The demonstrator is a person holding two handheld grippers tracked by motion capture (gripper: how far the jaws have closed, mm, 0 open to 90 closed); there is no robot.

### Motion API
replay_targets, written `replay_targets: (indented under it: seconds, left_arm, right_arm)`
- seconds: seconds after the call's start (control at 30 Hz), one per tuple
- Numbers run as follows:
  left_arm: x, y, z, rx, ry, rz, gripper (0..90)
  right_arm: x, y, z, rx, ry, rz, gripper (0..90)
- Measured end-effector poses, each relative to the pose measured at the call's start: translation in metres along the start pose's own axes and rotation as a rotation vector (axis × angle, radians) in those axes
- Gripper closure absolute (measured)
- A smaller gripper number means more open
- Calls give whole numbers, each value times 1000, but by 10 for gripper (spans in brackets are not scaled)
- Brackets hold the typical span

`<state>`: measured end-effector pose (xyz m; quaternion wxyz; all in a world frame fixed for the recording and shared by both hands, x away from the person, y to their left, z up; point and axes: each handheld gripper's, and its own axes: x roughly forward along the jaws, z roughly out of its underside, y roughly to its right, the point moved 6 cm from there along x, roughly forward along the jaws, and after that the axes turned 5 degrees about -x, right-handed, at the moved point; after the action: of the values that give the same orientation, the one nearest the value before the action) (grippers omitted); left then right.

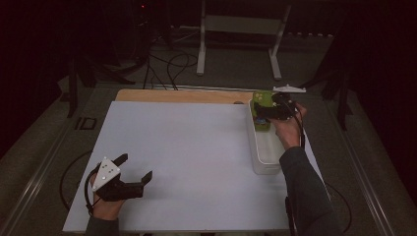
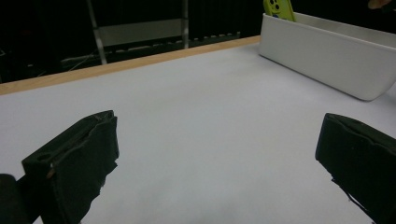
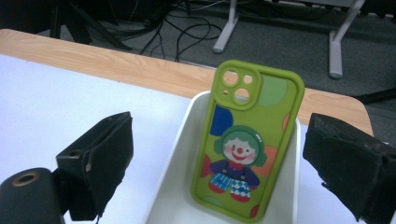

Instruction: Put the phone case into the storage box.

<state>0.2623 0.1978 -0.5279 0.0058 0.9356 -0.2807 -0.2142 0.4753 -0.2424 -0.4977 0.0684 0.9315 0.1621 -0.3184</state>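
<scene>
A lime-green phone case (image 3: 247,140) printed with a clown stands upright, leaning against the far end of a white tray (image 3: 180,140). My right gripper (image 3: 224,144) is open, its jaws set wide on either side of the case without touching it. From above, that right gripper (image 1: 266,112) hovers over the tray's (image 1: 260,164) far end, where the phone case (image 1: 262,97) shows green. My left gripper (image 1: 135,167) rests open near the table's front left corner with nothing between its fingers. In the left gripper view, the left gripper (image 2: 215,154) faces the tray (image 2: 327,56) and the phone case (image 2: 279,9).
A white board (image 1: 187,147) covers the table, with a wooden strip (image 1: 182,96) bare along the far edge. Behind the table are a metal stand (image 1: 241,39) and loose cables (image 1: 172,64) on the floor.
</scene>
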Motion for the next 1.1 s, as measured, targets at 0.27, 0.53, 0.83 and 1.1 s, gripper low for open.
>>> replay_targets:
  seconds: [0.27,0.53,0.83,1.1]
  left_arm:
    - [1,0,1,1,-5,0,0]
    - [2,1,1,1,-8,-1,0]
    - [2,1,1,3,-8,0,0]
    - [2,1,1,3,-6,0,0]
  right_arm:
    - [-14,-10,5,-11,22,-32,83]
    - [-23,-17,11,-42,28,-47,83]
    - [-34,-34,11,-95,55,-81,83]
    - [-47,-44,12,-118,83,-108,83]
